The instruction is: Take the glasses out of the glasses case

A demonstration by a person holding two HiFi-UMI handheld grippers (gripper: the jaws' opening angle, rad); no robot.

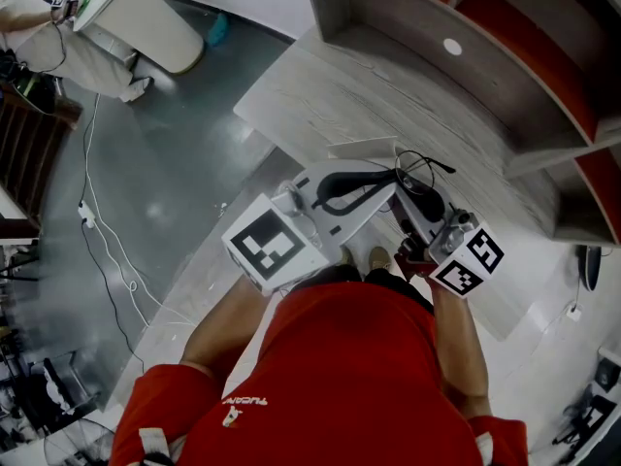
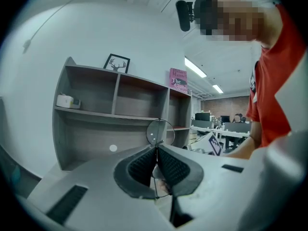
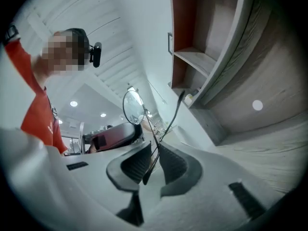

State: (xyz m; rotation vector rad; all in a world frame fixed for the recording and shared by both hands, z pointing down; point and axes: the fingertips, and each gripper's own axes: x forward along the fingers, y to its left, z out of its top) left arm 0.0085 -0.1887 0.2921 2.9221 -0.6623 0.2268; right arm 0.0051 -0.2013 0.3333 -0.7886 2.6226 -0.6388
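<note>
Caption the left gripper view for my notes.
Left gripper, jaws shut on round black wire-rimmed glasses, before a grey wooden shelf unit.

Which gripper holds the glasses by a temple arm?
The right gripper: the dark temple arm of the glasses runs between its fingers. The left gripper pinches a round lens's thin rim instead.

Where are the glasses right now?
The glasses are in the air near the head view's centre, above the grey table, gripped by both the left gripper and the right gripper, close to the person's chest.
</note>
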